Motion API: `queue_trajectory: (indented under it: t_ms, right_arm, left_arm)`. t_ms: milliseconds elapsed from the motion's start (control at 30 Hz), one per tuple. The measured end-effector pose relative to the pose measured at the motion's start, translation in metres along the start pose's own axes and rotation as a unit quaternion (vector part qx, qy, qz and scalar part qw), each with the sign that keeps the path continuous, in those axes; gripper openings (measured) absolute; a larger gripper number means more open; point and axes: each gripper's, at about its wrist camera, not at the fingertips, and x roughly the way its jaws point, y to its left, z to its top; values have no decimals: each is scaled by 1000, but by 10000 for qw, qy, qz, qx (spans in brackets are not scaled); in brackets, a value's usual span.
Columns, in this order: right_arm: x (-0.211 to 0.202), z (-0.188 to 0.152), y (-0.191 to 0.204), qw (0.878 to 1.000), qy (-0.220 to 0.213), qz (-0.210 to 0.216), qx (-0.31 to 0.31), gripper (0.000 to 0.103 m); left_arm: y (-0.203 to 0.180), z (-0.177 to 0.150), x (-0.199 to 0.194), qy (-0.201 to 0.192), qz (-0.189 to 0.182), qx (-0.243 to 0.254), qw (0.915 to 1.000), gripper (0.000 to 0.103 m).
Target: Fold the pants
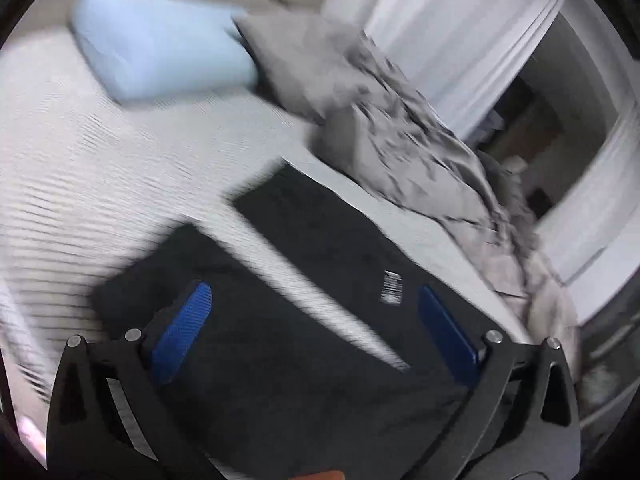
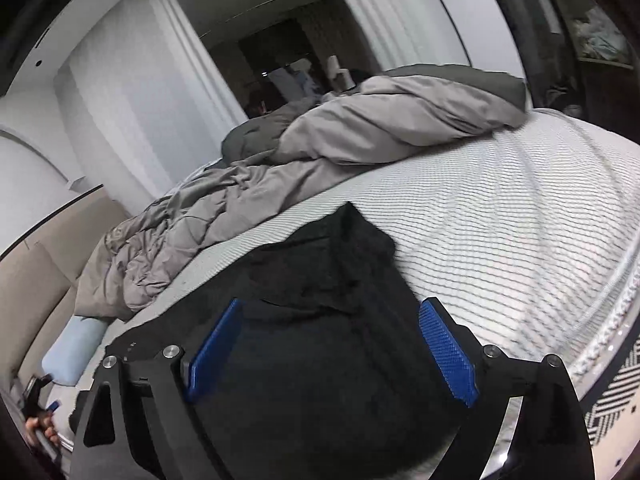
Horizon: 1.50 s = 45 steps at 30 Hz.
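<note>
Black pants [image 1: 320, 232] lie on the white ribbed mattress [image 1: 100, 160]. Their two dark parts are spread apart, with a strip of mattress between them, and a small white label [image 1: 392, 288] shows on the right part. My left gripper [image 1: 314, 288] hovers over them, open, its blue pads [image 1: 184, 328] wide apart and holding nothing. In the right wrist view the pants [image 2: 332, 264] lie bunched under my right gripper [image 2: 333, 302], which is also open with nothing between its pads [image 2: 448, 356]. The left wrist view is blurred.
A crumpled grey duvet [image 2: 360, 128] is piled along the far side of the bed [image 1: 400, 120]. A light blue pillow [image 1: 160, 40] lies by the beige headboard [image 2: 32, 280]. The mattress edge [image 2: 600, 340] and a patterned rug [image 2: 616, 392] are at the right.
</note>
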Motion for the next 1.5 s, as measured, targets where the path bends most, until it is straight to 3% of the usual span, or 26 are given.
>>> queue_trajectory:
  t_ms: [67, 133, 200, 267, 300, 333, 433, 533, 600, 700, 900, 967, 1000, 1067, 1100, 1200, 1267, 1400, 1467, 1500]
  right_arm:
    - [5, 4, 10, 9999, 43, 139, -56, 91]
    - [11, 6, 23, 9996, 49, 205, -168, 91]
    - [13, 5, 26, 9995, 52, 194, -229, 91]
    - [14, 5, 28, 9996, 79, 160, -231, 91]
    - [14, 5, 26, 9997, 93, 131, -203, 91]
    - [15, 5, 24, 9997, 101, 121, -183, 91]
    - [16, 8, 16, 9998, 108, 29, -161, 91]
    - [21, 12, 9, 9996, 100, -97, -233, 91]
    - [35, 18, 3, 9991, 199, -198, -323, 91]
    - [72, 38, -2, 9963, 728, -191, -424, 91]
    - [173, 90, -4, 9856, 1619, 336, -362, 78]
    - [208, 96, -3, 9786, 1961, 493, -369, 73]
    - [226, 98, -2, 9755, 2108, 458, -424, 64]
    - [262, 95, 0, 9672, 2448, 102, -670, 32]
    - [271, 94, 3, 9642, 2536, 10, -778, 5]
    - [275, 110, 15, 9701, 2071, -156, -1258, 5]
    - [278, 126, 12, 9754, 1848, -211, -1185, 5]
    - [314, 129, -6, 9668, 2230, -780, -974, 17]
    - [305, 128, -10, 9692, 2190, -830, -763, 28]
    - [287, 130, -11, 9746, 1976, -780, -714, 38]
  left_arm:
    - [-7, 3, 49, 610, -191, -223, 9977, 99]
    - [-7, 1, 103, 1325, -182, -700, 9885, 71]
    - [-2, -3, 136, 1746, -21, -992, 9796, 53]
    - [-3, -4, 153, 1720, 191, -887, 9809, 26]
    - [-6, -1, 155, 1642, 312, -784, 9828, 4]
    - [-6, 3, 155, 1524, 265, -811, 9846, 2]
    - [-10, 14, 139, 1121, 93, -707, 9911, 1]
    - [-20, 21, 128, 706, 801, -311, 9938, 1]
    - [-15, 21, 135, 927, 1034, -248, 9900, 1]
    - [-15, 18, 142, 1088, 977, -372, 9885, 1]
    - [-18, 23, 154, 1042, 927, -491, 9890, 1]
    - [-1, 11, 145, 1022, 890, -523, 9894, 1]
    - [1, 8, 146, 1015, 882, -533, 9895, 1]
    - [7, 10, 146, 1012, 873, -542, 9895, 1]
    - [9, 11, 145, 999, 868, -533, 9898, 1]
    - [9, 17, 144, 907, 818, -485, 9913, 1]
    - [8, 23, 149, 930, 802, -418, 9916, 2]
    - [3, 23, 163, 1099, 1026, -373, 9879, 3]
    - [-2, 27, 154, 1018, 1024, -298, 9891, 15]
    - [-3, 27, 147, 960, 989, -289, 9900, 29]
